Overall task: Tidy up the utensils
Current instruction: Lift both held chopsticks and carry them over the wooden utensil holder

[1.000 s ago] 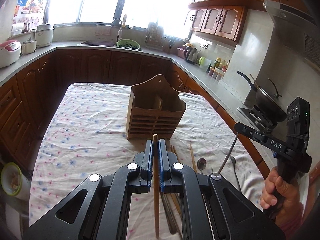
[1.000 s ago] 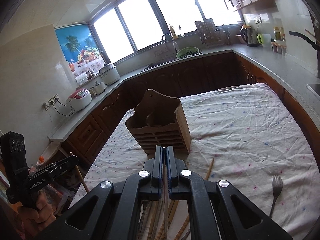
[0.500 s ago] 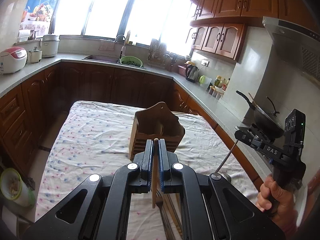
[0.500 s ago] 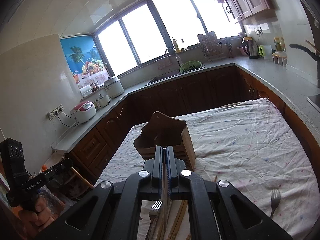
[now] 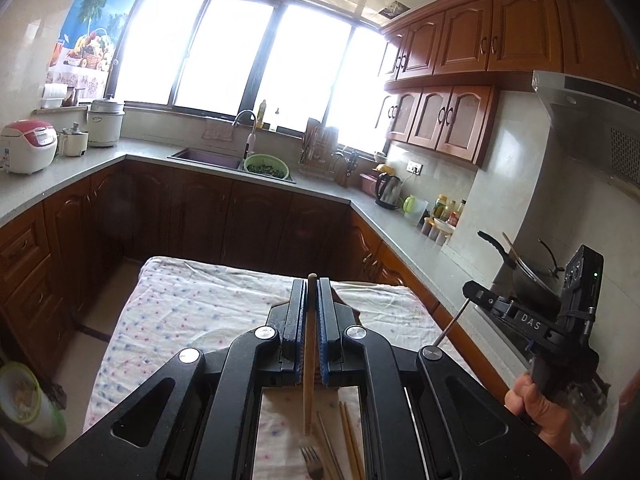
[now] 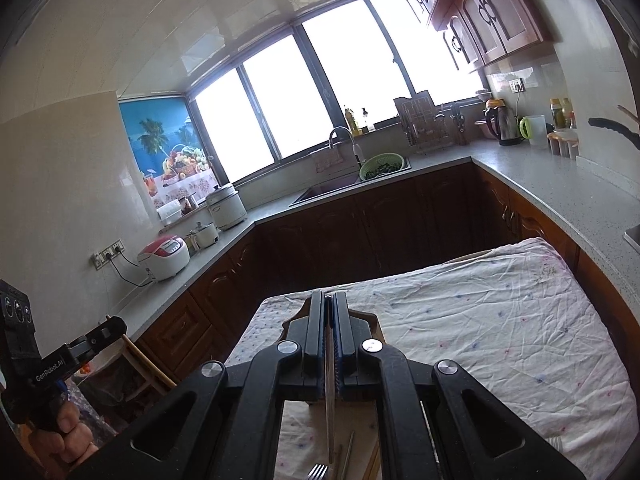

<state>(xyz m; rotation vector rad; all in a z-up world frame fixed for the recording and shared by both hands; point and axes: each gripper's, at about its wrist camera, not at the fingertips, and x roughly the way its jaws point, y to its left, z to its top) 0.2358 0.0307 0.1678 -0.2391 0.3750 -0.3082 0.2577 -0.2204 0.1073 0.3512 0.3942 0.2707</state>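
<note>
- Left hand-held gripper (image 5: 311, 280): jaws clamped on a wooden chopstick (image 5: 309, 360); the stick runs along the gap, its tip poking out just past the fingertips, its other end hanging below the jaws above the desk.
- Right hand-held gripper (image 6: 329, 298): jaws pinched on a thin metal utensil handle (image 6: 329, 400), which hangs down under the jaws; its lower end cannot be made out.
- Loose utensils, directly beneath both hand-held grippers on the cloth: a fork (image 5: 312, 466), wooden chopsticks (image 5: 350, 436), a metal stick (image 6: 349, 452).
- Second fork (image 6: 554, 442): on the cloth to the right of the right hand-held gripper, mostly hidden by its frame.
- Wooden utensil holder (image 6: 376, 322): just ahead of the fingertips, largely hidden behind the jaws in both views.
- Desk (image 6: 500, 320): covered with a speckled white cloth, stretching ahead of both hand-held grippers.
- Kitchen counter (image 5: 100, 156): beyond the desk, with a sink (image 5: 208, 158), a green colander (image 5: 266, 165) and a rice cooker (image 5: 28, 146).
</note>
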